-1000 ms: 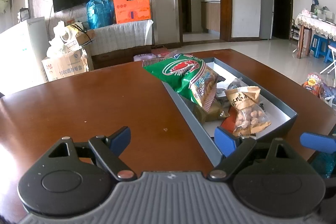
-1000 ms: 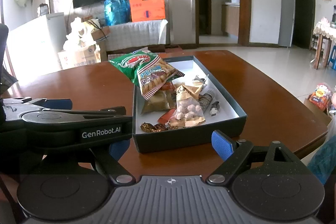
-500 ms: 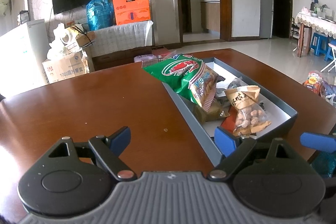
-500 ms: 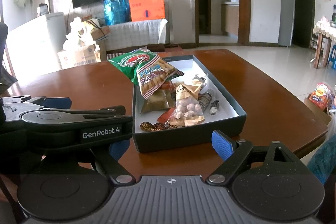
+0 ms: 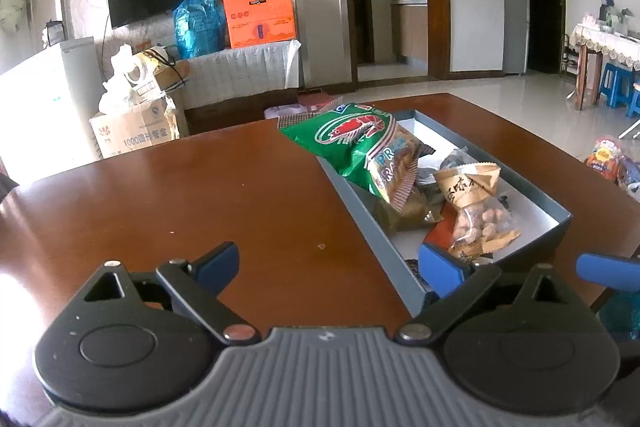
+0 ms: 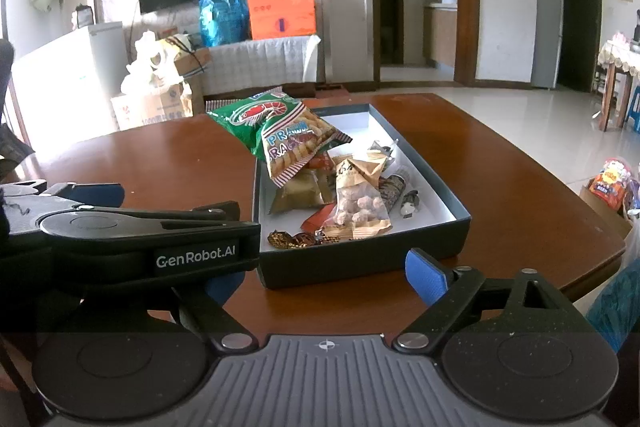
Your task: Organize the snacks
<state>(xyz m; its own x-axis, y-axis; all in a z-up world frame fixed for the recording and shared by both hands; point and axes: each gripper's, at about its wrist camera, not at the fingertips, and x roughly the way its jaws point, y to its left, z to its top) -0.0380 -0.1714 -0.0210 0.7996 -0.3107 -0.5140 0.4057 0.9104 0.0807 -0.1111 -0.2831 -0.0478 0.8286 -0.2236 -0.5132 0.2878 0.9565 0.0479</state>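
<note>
A shallow dark box [image 5: 360,215] with a white inside lies on the brown table and holds snacks. A green prawn-cracker bag [image 5: 360,143] leans over its left wall. A clear bag of coated nuts [image 5: 476,215] lies near the front, with small wrapped sweets [image 6: 296,239] beside it. My left gripper [image 5: 328,263] hovers over the table left of the box, its jaws opening with nothing between them. My right gripper [image 6: 324,279] sits before the box's [image 6: 360,259] front wall, its jaws opening a little and also empty. The left gripper's body [image 6: 140,239] hides the right gripper's left fingertip.
The table [image 5: 200,207] curves away and ends close on the right. Beyond it stand a cardboard carton [image 5: 136,135], a white appliance [image 5: 48,99] and a bench with an orange box [image 5: 260,15]. Snack packets [image 6: 608,183] lie on the floor at right.
</note>
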